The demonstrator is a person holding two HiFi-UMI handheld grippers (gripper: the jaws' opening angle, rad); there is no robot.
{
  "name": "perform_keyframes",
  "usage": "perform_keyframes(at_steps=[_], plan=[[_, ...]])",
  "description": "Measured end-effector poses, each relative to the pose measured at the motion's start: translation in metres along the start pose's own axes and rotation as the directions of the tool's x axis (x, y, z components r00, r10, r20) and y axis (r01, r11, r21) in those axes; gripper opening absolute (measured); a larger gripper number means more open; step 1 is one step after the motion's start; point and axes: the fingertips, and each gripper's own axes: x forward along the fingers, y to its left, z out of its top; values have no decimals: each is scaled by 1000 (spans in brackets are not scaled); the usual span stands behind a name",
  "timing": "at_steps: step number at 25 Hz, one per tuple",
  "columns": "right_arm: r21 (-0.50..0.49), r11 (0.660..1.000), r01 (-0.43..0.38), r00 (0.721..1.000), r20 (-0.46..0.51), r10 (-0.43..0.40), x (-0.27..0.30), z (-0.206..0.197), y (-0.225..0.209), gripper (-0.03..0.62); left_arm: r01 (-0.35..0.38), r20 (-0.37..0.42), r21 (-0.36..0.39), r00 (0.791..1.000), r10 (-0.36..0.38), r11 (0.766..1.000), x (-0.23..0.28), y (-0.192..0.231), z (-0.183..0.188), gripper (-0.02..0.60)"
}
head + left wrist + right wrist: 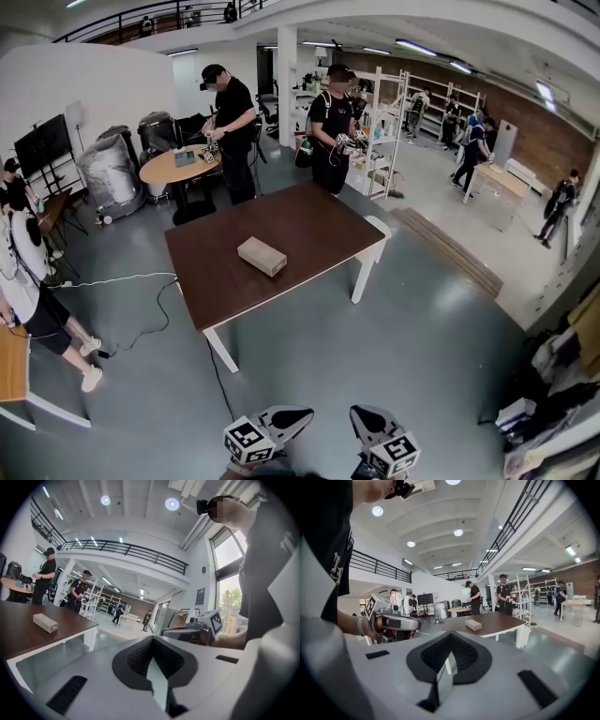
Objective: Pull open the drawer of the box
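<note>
The box point(262, 255) is a small tan oblong lying flat near the middle of a dark brown table point(309, 225); its drawer looks closed. It also shows far off in the left gripper view as the box point(45, 622) and in the right gripper view as the box point(473, 625). Both grippers are held low at the bottom of the head view, well short of the table. The left gripper point(292, 418) point(152, 641) is shut with nothing in it. The right gripper point(364, 418) point(451, 637) is shut and empty as well.
Two people point(230, 122) point(333, 131) stand beyond the table by a round table point(178, 167). Another person point(28, 300) stands at the left next to a wooden desk edge point(11, 361). A white cable point(112, 279) and a black cable point(155, 328) run over the grey floor.
</note>
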Motion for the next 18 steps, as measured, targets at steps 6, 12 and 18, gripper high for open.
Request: perform_keyframes(at_steps=[6, 12, 18], plan=[[-16, 1000, 4, 1000, 24, -4, 41, 13, -13, -12, 11, 18, 10, 1000, -11, 1000, 0, 38, 22, 5], [-1, 1000, 8, 1000, 6, -8, 80, 24, -16, -12, 23, 5, -18, 1000, -23, 1000, -5, 76, 26, 5], [-4, 1000, 6, 1000, -6, -6, 119, 31, -9, -12, 29, 19, -27, 999, -28, 999, -19, 115, 37, 5]])
